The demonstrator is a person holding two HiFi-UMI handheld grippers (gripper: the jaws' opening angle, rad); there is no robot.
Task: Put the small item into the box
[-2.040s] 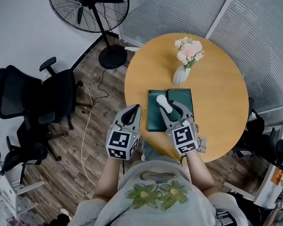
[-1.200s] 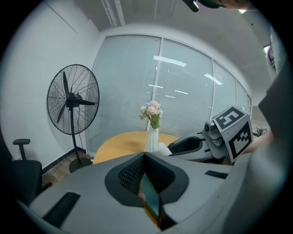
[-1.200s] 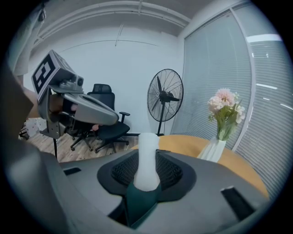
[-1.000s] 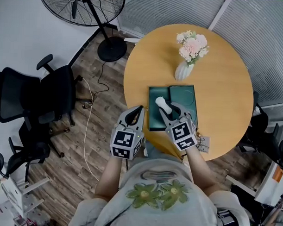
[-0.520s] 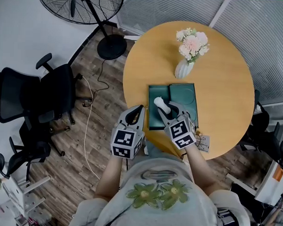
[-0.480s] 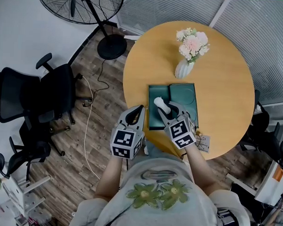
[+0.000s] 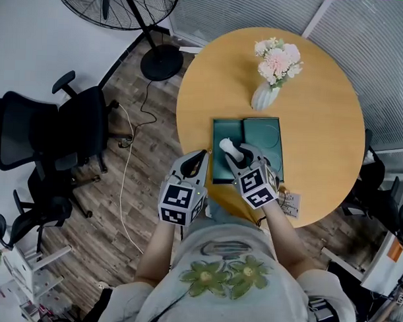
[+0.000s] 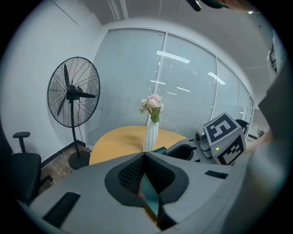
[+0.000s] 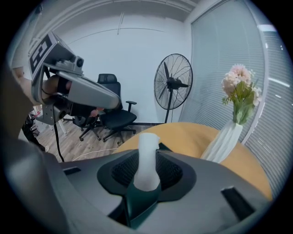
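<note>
- L gripper point(image 7: 192, 164): jaws together, nothing btwn them. It hangs off the table point(image 7: 322, 95) edge, to the left of R gripper, so it's the farther hand from the box.
- Small white item point(image 7: 229, 149): pinched at its base by R gripper point(image 7: 240, 155), long axis sticking out fwd past the tips.
- Green box point(image 7: 265, 138): lies open, directly below & just ahead of R tips; the item hangs over its left half. We reckon next move = straight down, then let go.
</note>
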